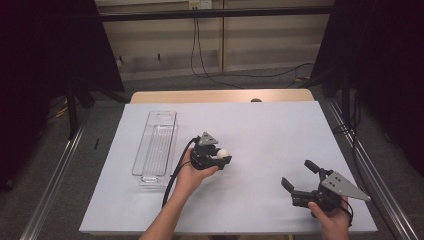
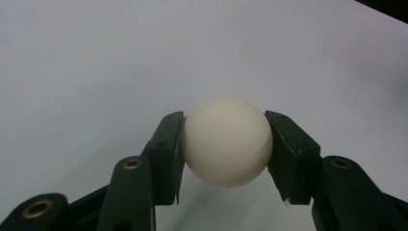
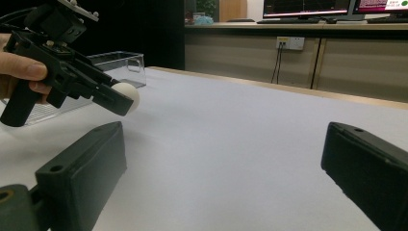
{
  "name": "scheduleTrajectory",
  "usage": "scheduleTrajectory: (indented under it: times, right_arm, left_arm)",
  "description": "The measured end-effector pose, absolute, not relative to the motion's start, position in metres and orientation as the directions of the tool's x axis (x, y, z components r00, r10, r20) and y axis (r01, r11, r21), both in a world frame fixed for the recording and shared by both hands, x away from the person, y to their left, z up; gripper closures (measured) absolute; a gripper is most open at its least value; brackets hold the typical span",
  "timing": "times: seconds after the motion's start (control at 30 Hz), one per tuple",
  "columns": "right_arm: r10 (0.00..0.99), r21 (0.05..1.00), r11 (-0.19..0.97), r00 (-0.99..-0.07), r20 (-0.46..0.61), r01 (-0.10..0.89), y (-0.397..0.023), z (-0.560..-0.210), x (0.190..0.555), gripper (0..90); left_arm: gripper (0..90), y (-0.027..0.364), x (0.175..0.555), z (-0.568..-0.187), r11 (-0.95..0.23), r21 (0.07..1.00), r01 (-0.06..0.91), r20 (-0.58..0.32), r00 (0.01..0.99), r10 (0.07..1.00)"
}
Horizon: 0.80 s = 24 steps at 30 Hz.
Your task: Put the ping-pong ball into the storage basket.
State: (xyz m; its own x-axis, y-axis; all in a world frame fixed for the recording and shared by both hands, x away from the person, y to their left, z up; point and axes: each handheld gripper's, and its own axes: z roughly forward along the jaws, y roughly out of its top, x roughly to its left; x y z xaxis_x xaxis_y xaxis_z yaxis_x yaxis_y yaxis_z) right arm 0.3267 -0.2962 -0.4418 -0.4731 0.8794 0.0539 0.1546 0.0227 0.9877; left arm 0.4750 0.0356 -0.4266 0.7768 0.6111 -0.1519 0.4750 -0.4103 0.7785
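While the left hand-held gripper (image 2: 226, 144) is closed on the white ball (image 2: 227, 141), we note both black pads pressing its sides near the widest part, a centred pinch that should keep a smooth round thing from squirting out. In the high view the ball (image 1: 223, 153) sits at the gripper's tip, near the middle of the bench (image 1: 280, 125) and just right of the clear bin (image 1: 156, 145). Whether it is lifted off the surface or resting on it we cannot say for certain; the right gripper view suggests it is slightly raised.

The right hand-held gripper (image 1: 299, 176) rests near the front right of the bench, jaws spread wide with nothing between them, well apart from the ball. We judge it is parked as the idle hand.

Materials: the ball is matt, off-white, evenly spherical, probably light hard plastic. The pads are flat, dark, rubbery-looking blocks on hinged black links with brass-coloured pins. The bin is a long, narrow, transparent box, open-topped, a likely destination. A plain white sheet covers the bench, with a wood edge showing at the far side.
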Motion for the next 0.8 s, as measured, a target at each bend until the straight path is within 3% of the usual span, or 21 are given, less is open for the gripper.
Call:
scheduleTrajectory:
  times: [0.8]
  right_arm:
    - [0.88, 0.988, 0.029, -0.473, 0.048, 0.154, -0.295, -0.442, 0.327, 1.2]
  left_arm:
    - [51.2, 0.048, 0.47, -0.423, -0.387, 0.781, 0.49, -0.162, 0.757, 0.633]
